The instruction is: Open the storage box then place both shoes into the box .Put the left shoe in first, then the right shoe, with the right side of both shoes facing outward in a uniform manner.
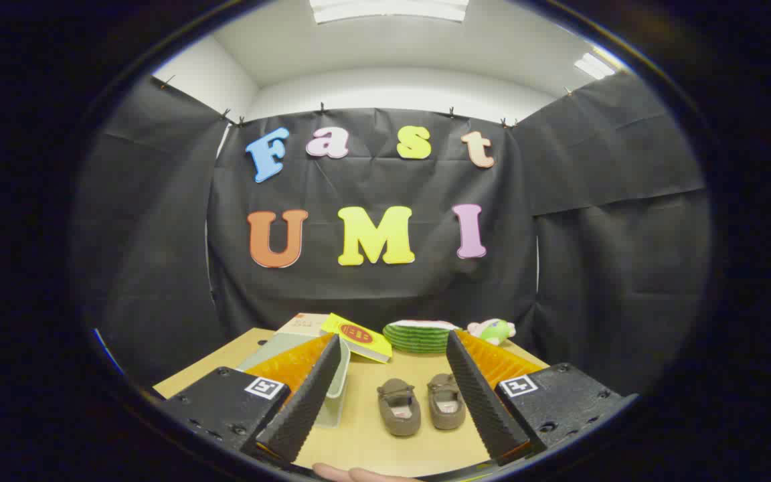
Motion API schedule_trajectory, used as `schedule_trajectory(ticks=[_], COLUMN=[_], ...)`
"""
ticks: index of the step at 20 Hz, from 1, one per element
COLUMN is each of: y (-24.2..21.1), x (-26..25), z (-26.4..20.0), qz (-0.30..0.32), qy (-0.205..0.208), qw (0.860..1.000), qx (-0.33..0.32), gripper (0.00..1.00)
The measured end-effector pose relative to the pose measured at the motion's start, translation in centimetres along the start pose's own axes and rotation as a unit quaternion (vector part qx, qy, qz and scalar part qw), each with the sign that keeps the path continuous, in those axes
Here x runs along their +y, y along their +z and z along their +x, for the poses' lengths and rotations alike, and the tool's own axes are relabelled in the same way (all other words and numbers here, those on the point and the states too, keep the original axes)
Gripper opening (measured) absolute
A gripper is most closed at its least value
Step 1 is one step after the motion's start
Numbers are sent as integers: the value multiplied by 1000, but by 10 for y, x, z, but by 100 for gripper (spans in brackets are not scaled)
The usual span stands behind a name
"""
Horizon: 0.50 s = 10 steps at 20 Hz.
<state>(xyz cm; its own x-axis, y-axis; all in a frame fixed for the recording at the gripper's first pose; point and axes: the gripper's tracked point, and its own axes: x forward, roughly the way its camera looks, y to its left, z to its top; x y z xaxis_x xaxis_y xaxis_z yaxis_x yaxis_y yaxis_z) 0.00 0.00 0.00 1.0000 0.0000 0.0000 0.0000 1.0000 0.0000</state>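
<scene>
Gripper [392, 395] spread wide, fingers gripping nothing, raised above table [359, 442]. Pair of small brown shoes, left one [399, 406] and right one [446, 401], lower centre of frame between fingers, side by side, nearly touching. Long axes run away from camera, parallel with fingers; which end is toe, cannot tell. Clear storage box [335, 385] lower left, just beside left finger, partly hidden by it. Yellow book [357, 337], green striped cushion [420, 336], plush toy [492, 329] at table's far edge.
</scene>
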Motion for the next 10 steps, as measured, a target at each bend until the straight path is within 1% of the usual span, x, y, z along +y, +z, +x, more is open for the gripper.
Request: schedule_trajectory(ticks=[10], y=[-19], x=[-4], z=[16], qz=[-1], qy=[1], qw=[1000], qx=[23], gripper=[100])
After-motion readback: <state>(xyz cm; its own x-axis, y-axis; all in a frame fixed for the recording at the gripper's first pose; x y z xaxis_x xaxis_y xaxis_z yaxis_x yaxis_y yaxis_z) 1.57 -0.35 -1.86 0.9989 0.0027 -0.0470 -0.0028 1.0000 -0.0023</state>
